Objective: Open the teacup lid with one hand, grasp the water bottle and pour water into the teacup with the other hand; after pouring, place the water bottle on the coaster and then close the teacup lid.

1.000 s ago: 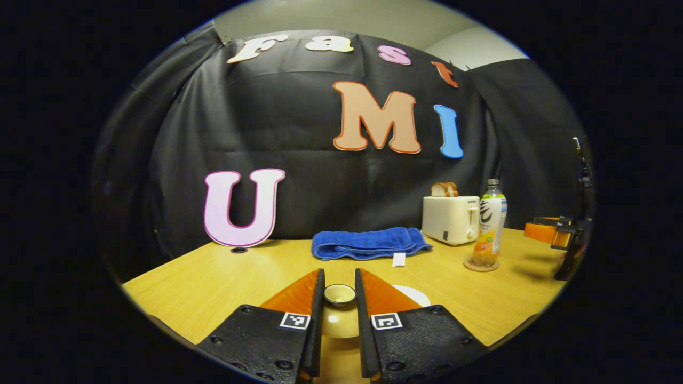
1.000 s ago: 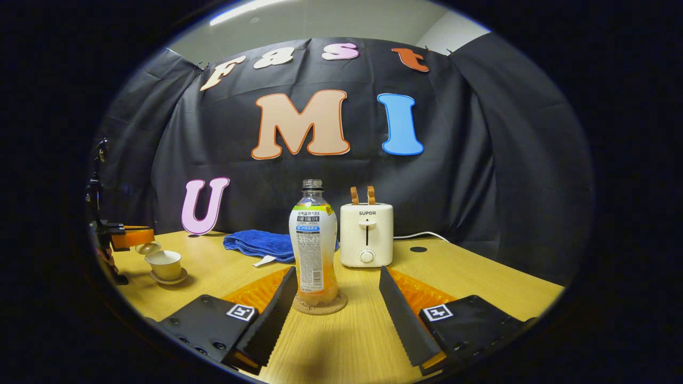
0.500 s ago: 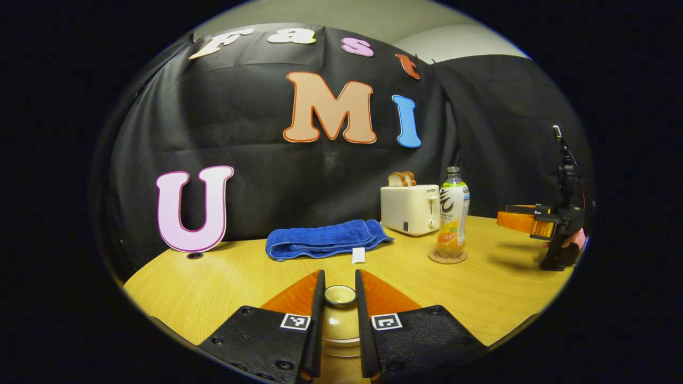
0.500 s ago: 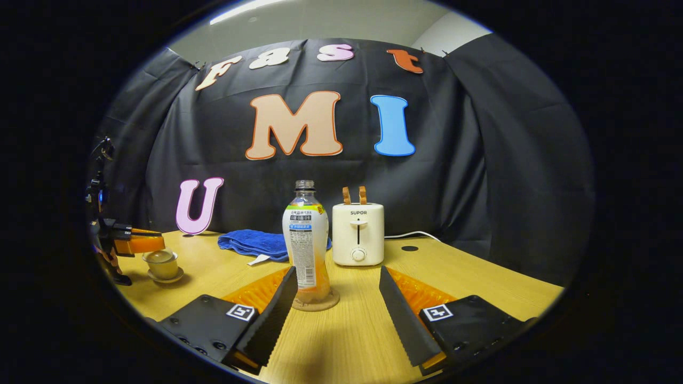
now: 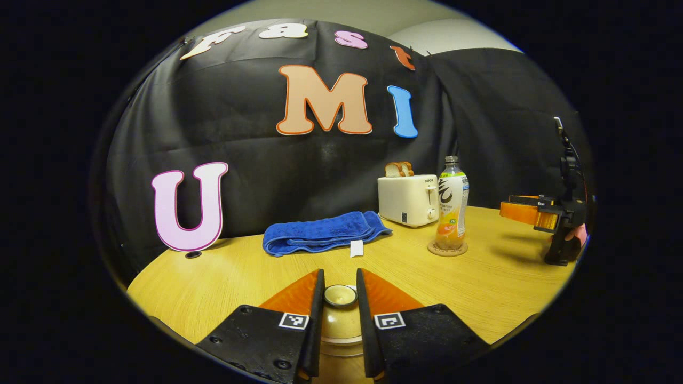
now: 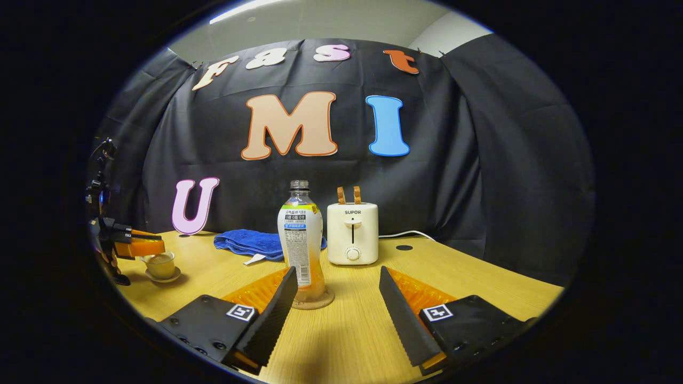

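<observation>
Item, closing stage of the lid step: the left gripper (image 5: 340, 314) has its jaws drawn in on the round knob of the cream ceramic teacup lid (image 5: 340, 295), both fingers pressing its sides, and the lid appears lowered onto the small cream teacup (image 6: 160, 262) on its saucer, though whether it is fully seated cannot be told. Item: the clear plastic water bottle with orange drink and printed label (image 6: 300, 242) stands upright on the round cork coaster (image 6: 312, 303), just ahead of the right gripper (image 6: 337, 298), whose jaws are spread and empty, the bottle nearer the left jaw and touching neither. Judged step: pouring and bottle placement done; next move calls for settling the lid squarely and easing the left jaws apart without dragging it. Surface: pale wood-grain surface (image 6: 480, 277) carrying a folded blue towel (image 5: 325, 239) and a white toaster holding bread (image 6: 352, 232). Room: black cloth wall behind, pale ceiling above.
</observation>
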Motion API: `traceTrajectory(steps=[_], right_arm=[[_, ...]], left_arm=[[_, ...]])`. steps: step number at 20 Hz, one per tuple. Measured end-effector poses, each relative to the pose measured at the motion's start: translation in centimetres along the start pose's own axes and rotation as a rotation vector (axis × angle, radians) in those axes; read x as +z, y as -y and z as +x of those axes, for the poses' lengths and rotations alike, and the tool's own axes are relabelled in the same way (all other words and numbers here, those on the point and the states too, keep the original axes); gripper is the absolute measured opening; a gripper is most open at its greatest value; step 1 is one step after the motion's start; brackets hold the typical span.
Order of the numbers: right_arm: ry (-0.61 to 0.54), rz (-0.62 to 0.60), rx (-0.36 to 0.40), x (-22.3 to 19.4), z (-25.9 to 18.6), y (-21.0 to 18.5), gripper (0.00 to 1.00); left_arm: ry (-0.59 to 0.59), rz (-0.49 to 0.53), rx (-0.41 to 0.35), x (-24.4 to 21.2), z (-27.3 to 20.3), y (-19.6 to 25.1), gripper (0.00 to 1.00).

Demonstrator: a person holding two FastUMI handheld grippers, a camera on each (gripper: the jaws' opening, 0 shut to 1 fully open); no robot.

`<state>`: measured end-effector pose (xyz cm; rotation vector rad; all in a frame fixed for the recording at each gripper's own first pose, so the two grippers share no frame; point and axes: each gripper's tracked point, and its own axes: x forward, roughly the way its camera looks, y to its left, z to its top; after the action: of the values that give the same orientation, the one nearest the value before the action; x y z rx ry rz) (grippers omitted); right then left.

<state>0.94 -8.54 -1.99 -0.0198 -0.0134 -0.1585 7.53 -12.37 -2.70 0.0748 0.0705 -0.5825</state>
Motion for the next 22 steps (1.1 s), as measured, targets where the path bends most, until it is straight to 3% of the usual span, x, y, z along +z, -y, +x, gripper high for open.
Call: traceTrajectory(steps=[1, 3, 8, 12, 17, 22], right_arm=[[0.000, 0.000, 0.000, 0.0, 0.0, 0.0, 0.94], [0.000, 0.000, 0.000, 0.0, 0.0, 0.0, 0.94], [0.000, 0.000, 0.000, 0.0, 0.0, 0.0, 0.94], [0.000, 0.000, 0.001, -0.1, 0.1, 0.1, 0.94], [0.000, -0.001, -0.005, 0.0, 0.1, 0.2, 0.94], [0.002, -0.001, -0.012, 0.0, 0.1, 0.3, 0.94]], left_arm=[[-0.003, 0.002, 0.001, -0.1, 0.0, 0.0, 0.30], [-0.009, 0.005, -0.002, -0.1, 0.0, 0.1, 0.44], [0.014, -0.005, 0.022, 0.3, -0.5, -0.4, 0.95], [0.108, -0.047, 0.076, 1.6, -1.8, -1.8, 0.96], [0.106, -0.076, 0.095, 1.2, -3.4, -2.0, 0.95], [0.101, -0.078, 0.195, 0.8, -5.9, -3.6, 0.96]])
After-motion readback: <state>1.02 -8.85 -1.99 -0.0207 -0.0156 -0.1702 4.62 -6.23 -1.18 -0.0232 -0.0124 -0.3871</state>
